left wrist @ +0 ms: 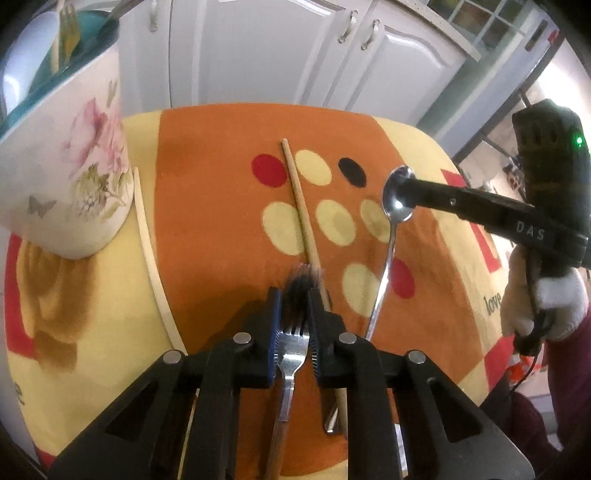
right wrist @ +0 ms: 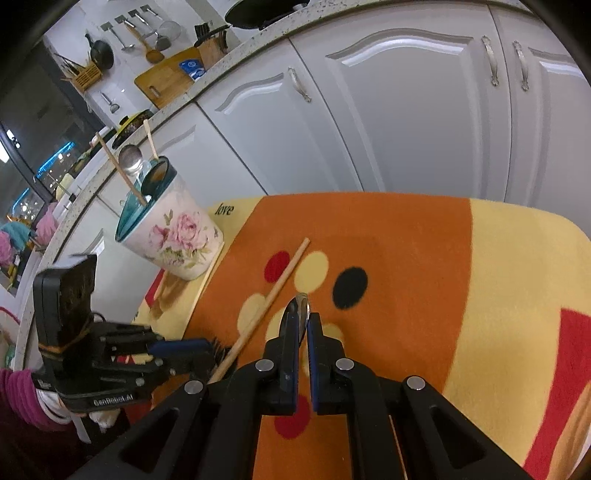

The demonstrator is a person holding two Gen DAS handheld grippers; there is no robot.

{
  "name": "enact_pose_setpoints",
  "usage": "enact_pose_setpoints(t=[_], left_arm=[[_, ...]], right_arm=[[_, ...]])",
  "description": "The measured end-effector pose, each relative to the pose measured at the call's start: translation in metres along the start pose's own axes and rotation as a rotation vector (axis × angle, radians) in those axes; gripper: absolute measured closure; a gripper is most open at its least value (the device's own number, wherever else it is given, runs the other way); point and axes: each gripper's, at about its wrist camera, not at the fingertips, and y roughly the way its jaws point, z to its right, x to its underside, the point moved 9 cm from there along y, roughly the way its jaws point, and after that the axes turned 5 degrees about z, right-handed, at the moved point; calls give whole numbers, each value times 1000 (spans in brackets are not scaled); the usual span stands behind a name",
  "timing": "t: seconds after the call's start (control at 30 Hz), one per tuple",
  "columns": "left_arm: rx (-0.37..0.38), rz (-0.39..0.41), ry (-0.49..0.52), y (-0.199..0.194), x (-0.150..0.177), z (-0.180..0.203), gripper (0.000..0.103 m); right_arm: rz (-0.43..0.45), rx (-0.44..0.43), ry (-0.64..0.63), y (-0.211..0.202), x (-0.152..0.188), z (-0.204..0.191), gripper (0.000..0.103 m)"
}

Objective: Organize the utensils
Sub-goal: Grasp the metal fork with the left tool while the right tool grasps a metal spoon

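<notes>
I read "DAS" on my right gripper [left wrist: 400, 184], clamped on the spoon [left wrist: 391, 221]; my left gripper [left wrist: 293, 314] pinched the fork [left wrist: 291, 350], tines blurred

Pink-rose white holder [right wrist: 177, 236] on orange-yellow spotted cloth [right wrist: 406, 240].

White cabinet doors [right wrist: 399, 110] with curved metal handles [right wrist: 489, 61] straight ahead of my tools, speckled countertop [right wrist: 258, 35] above them. Up-left of my right tool: wooden cutting board [right wrist: 166, 79], knife block [right wrist: 212, 48], ladles hanging on the white wall [right wrist: 125, 33]. Far left, dark window [right wrist: 37, 147] with blue lights outside. Under my tools, orange-yellow spotted cloth [left wrist: 221, 206].
</notes>
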Motion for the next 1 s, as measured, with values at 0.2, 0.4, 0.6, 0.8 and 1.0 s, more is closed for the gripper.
enact_pose_setpoints(t=[0.2, 0.4, 0.6, 0.8, 1.0], left_arm=[[35, -22, 62, 7, -14, -4, 64], [61, -37, 184, 16, -12, 8, 73], [83, -39, 174, 11, -7, 8, 84], [56, 10, 156, -16, -4, 3, 84], [42, 110, 119, -63, -18, -4, 84]], right_arm=[[-31, -25, 30, 6, 9, 8, 99], [-67, -49, 63, 19, 16, 12, 99], [-89, -71, 115, 31, 19, 16, 99], [-40, -18, 44, 25, 14, 3, 99], [64, -11, -22, -12, -9, -23, 101]])
